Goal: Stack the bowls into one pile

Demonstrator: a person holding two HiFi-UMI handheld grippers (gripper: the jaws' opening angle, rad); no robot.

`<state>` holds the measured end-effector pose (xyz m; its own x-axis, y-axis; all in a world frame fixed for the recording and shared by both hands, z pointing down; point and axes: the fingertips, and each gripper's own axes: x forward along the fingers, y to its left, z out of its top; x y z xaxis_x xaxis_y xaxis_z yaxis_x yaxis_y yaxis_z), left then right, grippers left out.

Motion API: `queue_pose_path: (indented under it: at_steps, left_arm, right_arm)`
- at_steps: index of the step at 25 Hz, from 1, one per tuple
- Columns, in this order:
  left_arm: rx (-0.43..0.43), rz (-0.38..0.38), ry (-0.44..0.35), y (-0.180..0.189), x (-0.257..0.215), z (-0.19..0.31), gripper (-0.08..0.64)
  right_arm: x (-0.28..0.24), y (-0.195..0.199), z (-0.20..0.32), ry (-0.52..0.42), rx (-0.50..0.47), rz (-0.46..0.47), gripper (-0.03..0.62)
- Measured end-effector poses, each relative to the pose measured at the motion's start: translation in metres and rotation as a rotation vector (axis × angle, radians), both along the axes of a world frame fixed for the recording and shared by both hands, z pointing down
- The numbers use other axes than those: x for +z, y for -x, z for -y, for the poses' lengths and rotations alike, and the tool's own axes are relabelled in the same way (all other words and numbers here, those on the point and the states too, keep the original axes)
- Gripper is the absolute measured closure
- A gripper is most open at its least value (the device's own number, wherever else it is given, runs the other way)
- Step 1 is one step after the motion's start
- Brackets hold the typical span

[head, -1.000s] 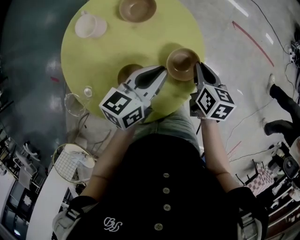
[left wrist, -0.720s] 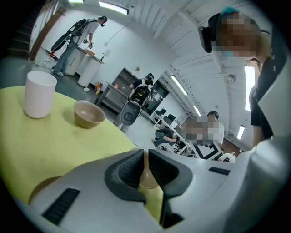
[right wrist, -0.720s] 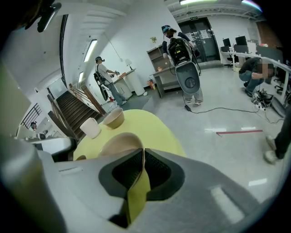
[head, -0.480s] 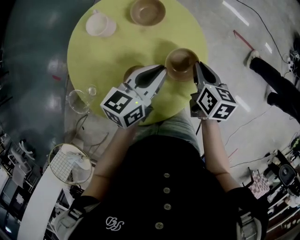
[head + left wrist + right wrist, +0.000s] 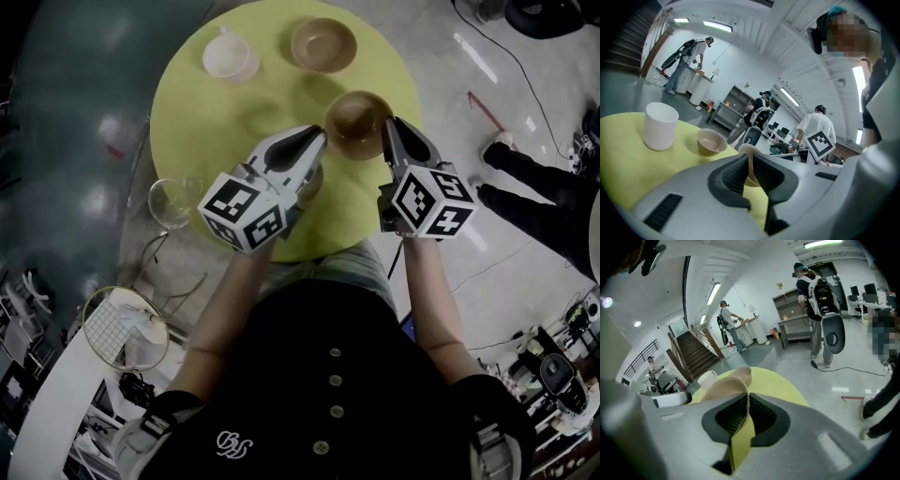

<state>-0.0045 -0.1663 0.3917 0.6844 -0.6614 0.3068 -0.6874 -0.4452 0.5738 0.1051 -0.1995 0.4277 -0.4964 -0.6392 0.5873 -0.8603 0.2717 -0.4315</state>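
Observation:
Two brown bowls are in the grippers. In the left gripper view my left gripper [image 5: 749, 169] is shut on the thin rim of one bowl [image 5: 751, 180]. In the head view that bowl [image 5: 313, 180] is mostly hidden under the left gripper [image 5: 317, 142]. My right gripper [image 5: 386, 131] is shut on the rim of a second bowl [image 5: 356, 122], held above the yellow round table [image 5: 206, 131]. The right gripper view shows that rim [image 5: 723, 389] pinched between the jaws [image 5: 744, 414]. A third bowl [image 5: 323, 44] stands on the table's far side.
A white cup [image 5: 230, 56] stands left of the far bowl. A clear glass vessel [image 5: 169, 202] sits on a stand off the table's left edge, with a wire fan [image 5: 122, 328] below it. A person's legs [image 5: 539, 211] are on the floor at right.
Both grippers have risen and moved toward the table's far side, each with its bowl. The left bowl, earlier partly visible on the table, is now tucked under the gripper.

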Motion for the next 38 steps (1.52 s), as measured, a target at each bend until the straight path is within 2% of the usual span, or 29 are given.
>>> queue_pose_path:
  at_steps: [10,18,25,29,38]
  left_arm:
    - [-0.08,-0.006,-0.029,0.025,-0.008,0.023,0.52]
    - [-0.128,-0.004,-0.024,0.041,0.003,0.042,0.52]
    - [-0.155,-0.017,-0.009,0.047,0.011,0.055,0.52]
    - [-0.169,-0.028,0.002,0.051,0.018,0.062,0.52]
    - [-0.162,-0.038,0.029,0.051,0.025,0.062,0.52]
  right_arm:
    - [-0.015,0.038,0.036,-0.025,-0.076,0.018,0.577]
    - [-0.015,0.052,0.077,-0.057,-0.088,0.01,0.577]
    - [-0.01,0.062,0.108,-0.059,-0.078,0.01,0.577]
    - [-0.002,0.062,0.127,-0.065,-0.034,0.003,0.577]
    - [0.019,0.066,0.141,-0.031,0.008,-0.013,0.571]
